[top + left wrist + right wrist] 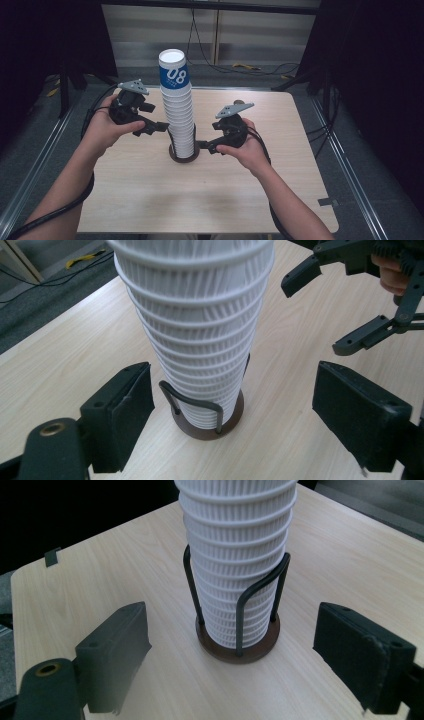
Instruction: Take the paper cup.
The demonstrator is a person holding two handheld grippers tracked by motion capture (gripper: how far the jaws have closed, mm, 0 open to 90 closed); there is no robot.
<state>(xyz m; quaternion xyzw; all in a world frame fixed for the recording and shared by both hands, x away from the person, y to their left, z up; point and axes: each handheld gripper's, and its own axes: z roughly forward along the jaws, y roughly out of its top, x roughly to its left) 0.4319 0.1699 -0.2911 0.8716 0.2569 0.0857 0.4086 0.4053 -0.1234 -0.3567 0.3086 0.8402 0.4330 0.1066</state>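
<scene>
At the centre of the wooden table (125,200) — a tall stack of ribbed white paper cups (179,112) in a wire cup holder (184,152), flanked by two hand-held grippers.

The left gripper (161,126) stands beside the stack's middle, the right gripper (204,146) low near the holder's base; both have jaws spread, holding nothing, clear of the cups. Judged step: the approach, before any grasp. The next move calls for one gripper to steady the stack or holder — the other to close on the blue-banded top cup (173,70) and lift straight up, lest the stack tip.
</scene>
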